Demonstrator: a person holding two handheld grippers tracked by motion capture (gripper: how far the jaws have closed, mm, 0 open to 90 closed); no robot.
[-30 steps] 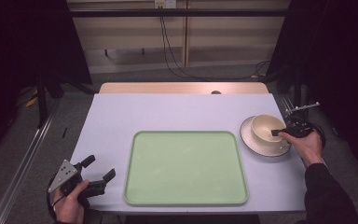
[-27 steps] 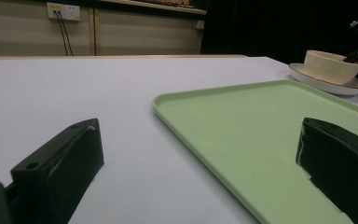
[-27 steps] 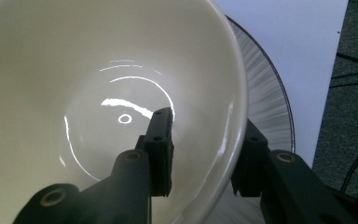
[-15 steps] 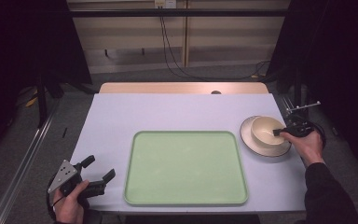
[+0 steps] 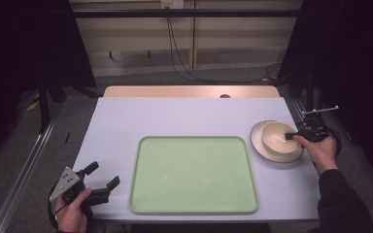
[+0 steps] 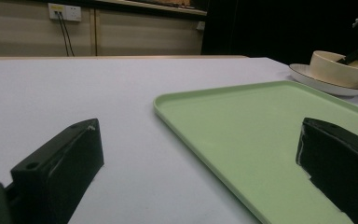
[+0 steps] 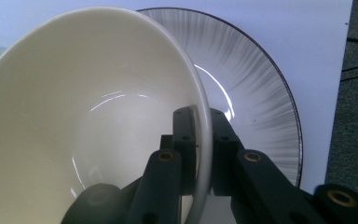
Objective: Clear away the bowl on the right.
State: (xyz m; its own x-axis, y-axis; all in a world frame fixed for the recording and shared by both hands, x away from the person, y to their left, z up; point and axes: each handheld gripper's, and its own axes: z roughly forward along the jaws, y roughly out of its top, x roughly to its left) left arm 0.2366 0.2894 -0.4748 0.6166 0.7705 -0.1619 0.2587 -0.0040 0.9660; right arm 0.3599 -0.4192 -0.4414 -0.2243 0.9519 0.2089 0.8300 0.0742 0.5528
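Gripping the rim of the cream bowl [image 7: 88, 112], the right claw [image 7: 200, 140] is clenched w/ one jaw inside the wall, the other outside; its jaws have just been closing onto that rim. Bowl sits on a grey-streaked plate [image 7: 261, 107] at the right side of the surface [image 5: 184, 116], just beside the green tray [image 5: 194, 174]. Right hand [image 5: 318, 148] reaches in from the right edge, wrist approx level. Left claw [image 5: 99, 177] is released, jaws wide apart, nothing between them, held low at the front-left corner, pointing across the tray twd the bowl.
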